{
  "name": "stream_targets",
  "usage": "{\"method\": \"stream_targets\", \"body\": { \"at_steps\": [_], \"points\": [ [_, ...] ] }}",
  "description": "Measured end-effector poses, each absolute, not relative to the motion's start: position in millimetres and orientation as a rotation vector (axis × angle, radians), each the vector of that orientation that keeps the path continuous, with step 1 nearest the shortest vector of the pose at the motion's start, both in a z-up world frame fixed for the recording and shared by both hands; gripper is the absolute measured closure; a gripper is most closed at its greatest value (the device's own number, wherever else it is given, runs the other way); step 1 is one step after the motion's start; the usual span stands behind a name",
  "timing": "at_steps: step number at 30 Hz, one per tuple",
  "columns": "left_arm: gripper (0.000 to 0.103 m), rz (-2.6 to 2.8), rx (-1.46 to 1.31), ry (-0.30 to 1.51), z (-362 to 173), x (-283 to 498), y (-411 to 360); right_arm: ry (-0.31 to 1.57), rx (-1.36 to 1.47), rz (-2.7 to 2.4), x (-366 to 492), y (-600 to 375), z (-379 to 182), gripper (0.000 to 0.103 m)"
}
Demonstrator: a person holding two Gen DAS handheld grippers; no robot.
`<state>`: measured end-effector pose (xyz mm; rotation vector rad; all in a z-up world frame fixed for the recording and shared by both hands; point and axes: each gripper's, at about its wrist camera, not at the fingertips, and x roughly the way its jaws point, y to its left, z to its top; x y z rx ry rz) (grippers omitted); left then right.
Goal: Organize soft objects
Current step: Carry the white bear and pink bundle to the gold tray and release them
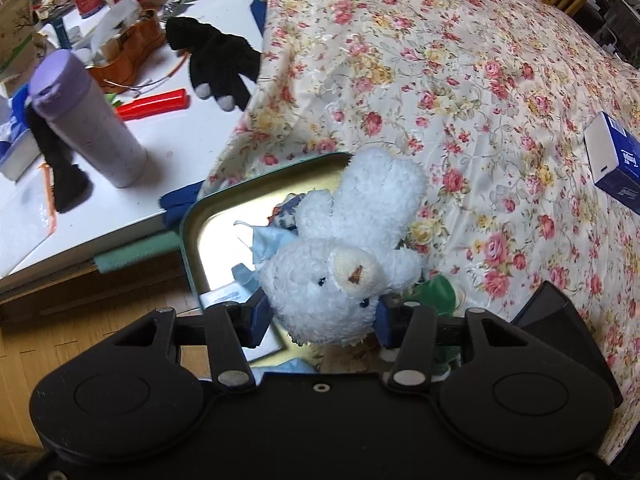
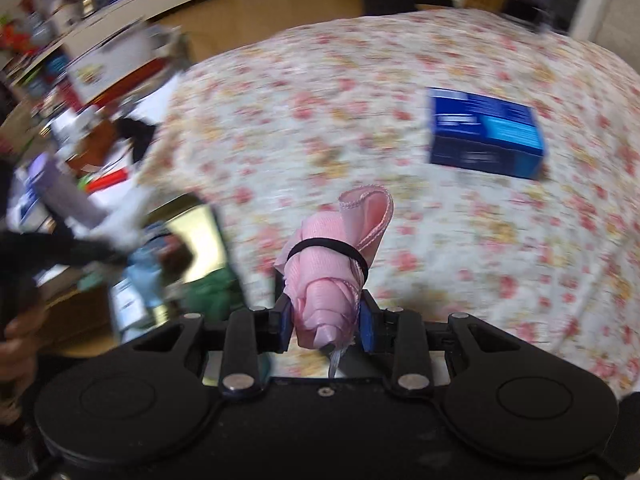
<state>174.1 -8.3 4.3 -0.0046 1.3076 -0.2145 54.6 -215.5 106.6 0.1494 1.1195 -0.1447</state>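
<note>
My left gripper (image 1: 320, 314) is shut on a white plush bear (image 1: 344, 256), its blue pads squeezing the head. The bear hangs over an open metal tin (image 1: 192, 216) that holds light blue cloth (image 1: 264, 244), a green soft piece (image 1: 438, 292) and other small items. My right gripper (image 2: 325, 320) is shut on a rolled pink cloth (image 2: 332, 276) bound with a black elastic band, held above the floral bedspread (image 2: 360, 120). The tin (image 2: 200, 232) shows blurred at the left of the right wrist view.
A dark blue box (image 1: 616, 164) (image 2: 484, 132) lies on the floral bedspread (image 1: 460, 80). A white table (image 1: 120, 184) on the left holds a purple bottle (image 1: 88, 120), black gloves (image 1: 220, 64), a red tool (image 1: 156, 104) and clutter. A hand (image 2: 16, 344) shows at the left edge.
</note>
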Motion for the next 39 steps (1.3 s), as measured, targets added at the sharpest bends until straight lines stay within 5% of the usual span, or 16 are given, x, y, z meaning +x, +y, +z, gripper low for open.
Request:
{"method": "stream_targets", "body": {
  "at_steps": [14, 22, 39],
  "points": [
    [0.053, -0.236, 0.060, 1.369, -50.2, 193.1, -24.7, 1.168, 0.052, -0.068, 73.2, -133.5, 78.9, 0.072],
    [0.037, -0.268, 0.101, 1.319, -42.0, 187.4, -20.4, 1.243, 0.098, -0.034, 87.5, -111.8, 45.8, 0.071],
    [0.036, -0.202, -0.007, 1.314, -39.2, 189.8, 22.1, 1.316, 0.094, 0.016, 105.8, -73.6, 24.3, 0.070]
  ]
}}
